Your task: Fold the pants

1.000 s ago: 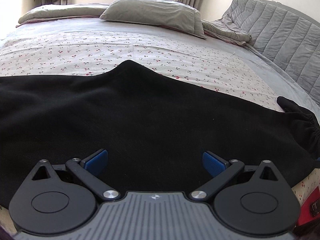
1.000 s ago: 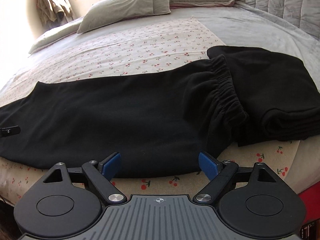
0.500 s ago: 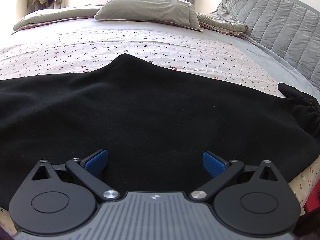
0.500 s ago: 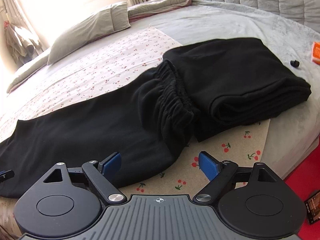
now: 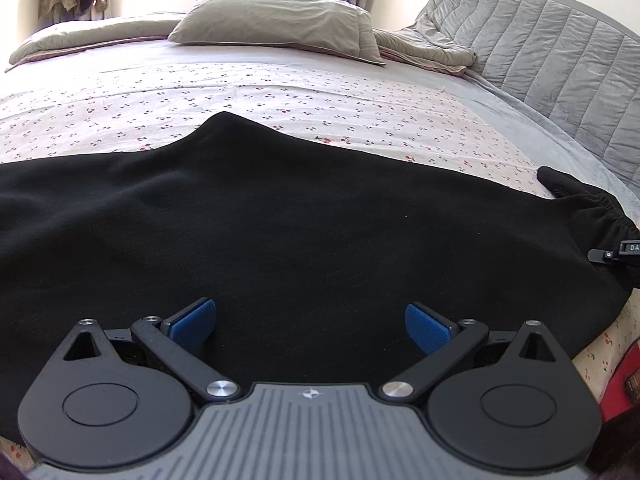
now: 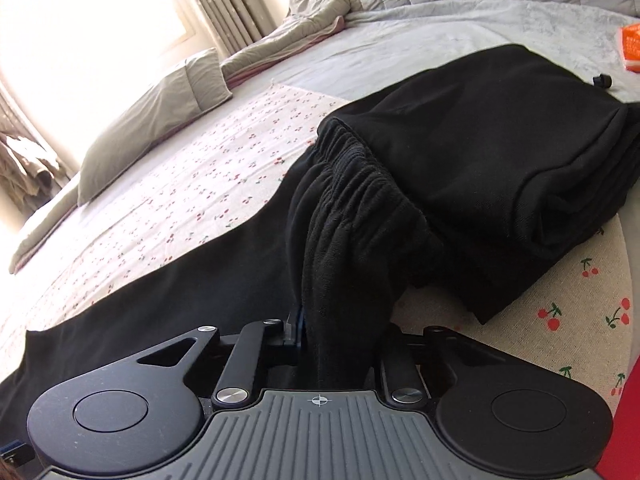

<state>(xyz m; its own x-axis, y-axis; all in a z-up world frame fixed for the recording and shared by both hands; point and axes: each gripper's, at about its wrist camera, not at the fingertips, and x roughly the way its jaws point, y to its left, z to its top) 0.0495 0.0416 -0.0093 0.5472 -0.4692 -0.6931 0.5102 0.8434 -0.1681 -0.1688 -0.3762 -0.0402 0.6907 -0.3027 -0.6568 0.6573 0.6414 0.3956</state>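
Black pants (image 5: 280, 232) lie flat across the cherry-print sheet, legs running left, elastic waistband (image 5: 600, 216) at the right. My left gripper (image 5: 310, 322) is open and empty, low over the near edge of the pants at mid-leg. My right gripper (image 6: 340, 340) is shut on the near corner of the waistband (image 6: 352, 200), and the bunched fabric hides its pads. The right gripper's tip also shows at the far right of the left wrist view (image 5: 618, 252).
A folded pile of black garments (image 6: 500, 132) lies just right of the waistband. An orange box (image 6: 630, 48) and a small black item (image 6: 602, 80) sit beyond it. Grey pillows (image 5: 276, 20) and a quilted headboard (image 5: 560, 48) are at the back. The bed edge is near.
My right gripper moved in to the waistband's near corner and closed on it; it was open half a second ago. The left gripper stayed open, shifting only slightly over the leg.
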